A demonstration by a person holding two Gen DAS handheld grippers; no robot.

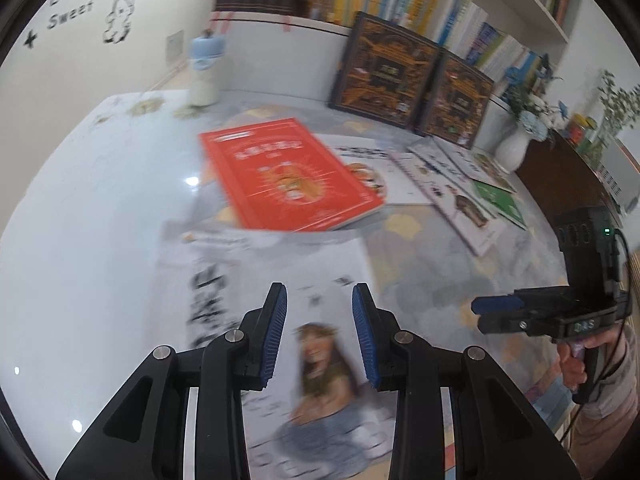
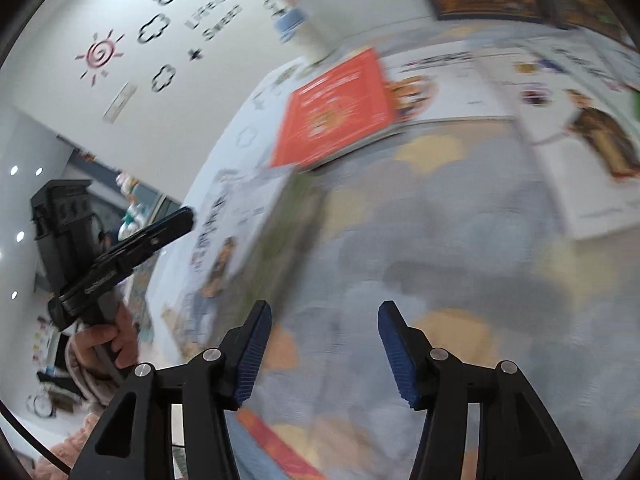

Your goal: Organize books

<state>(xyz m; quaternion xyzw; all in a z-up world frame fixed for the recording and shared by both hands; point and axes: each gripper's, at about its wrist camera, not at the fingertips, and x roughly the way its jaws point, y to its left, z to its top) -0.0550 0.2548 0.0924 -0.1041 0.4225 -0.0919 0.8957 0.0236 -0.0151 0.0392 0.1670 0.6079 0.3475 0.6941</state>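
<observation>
One red book [image 1: 286, 174] and two dark upright books [image 1: 386, 70] noted. White magazine [image 1: 280, 280] lies flat on the table [image 1: 80, 200], beneath left gripper [image 1: 319, 300]; jaws apart, nothing clamped. Right gripper [image 2: 325, 314] likewise parted, empty.

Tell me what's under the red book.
The red book overlaps a white book with an orange picture, and its near corner overhangs another white book. Anything beneath its middle is hidden.
</observation>
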